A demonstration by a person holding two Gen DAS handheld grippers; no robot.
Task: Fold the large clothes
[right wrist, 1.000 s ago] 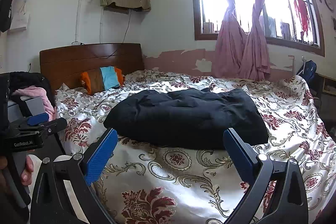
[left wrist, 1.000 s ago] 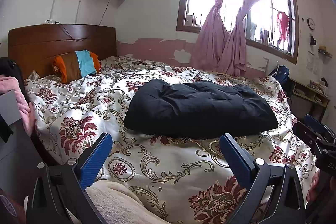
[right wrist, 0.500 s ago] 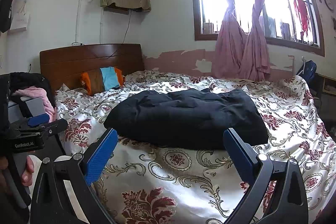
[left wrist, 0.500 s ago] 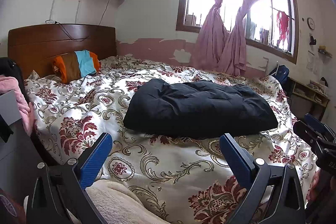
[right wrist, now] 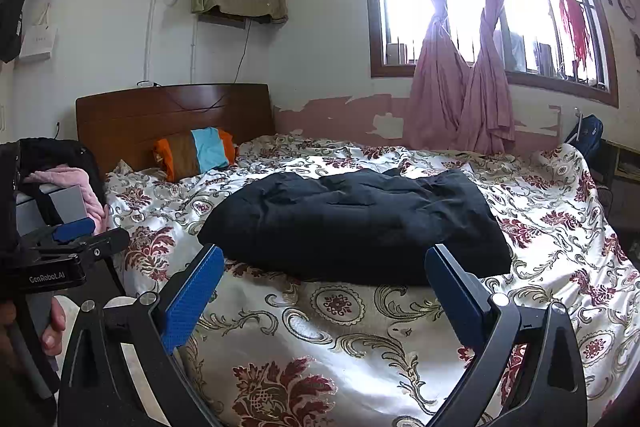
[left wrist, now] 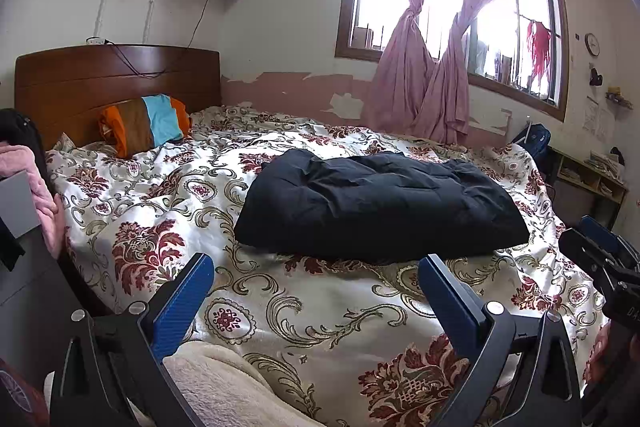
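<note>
The left gripper [left wrist: 316, 291] has its blue fingers [left wrist: 182, 301] wide apart, holding nothing; the right gripper [right wrist: 324, 287] likewise, fingers [right wrist: 454, 297] spread and bare. Beyond both sets of fingertips, untouched, a dark padded garment [left wrist: 380, 205] lies bunched on the floral bedspread [left wrist: 320, 323]; its sleeves and collar cannot be made out in the dark folds. Below the left fingers a cream fleece [left wrist: 224, 387] is cut off by the frame edge. A striped pillow [right wrist: 194, 153] sits far beyond, by the headboard [right wrist: 172, 119].

Both wrist views face the bed [left wrist: 320, 307] from its foot, side by side.
</note>
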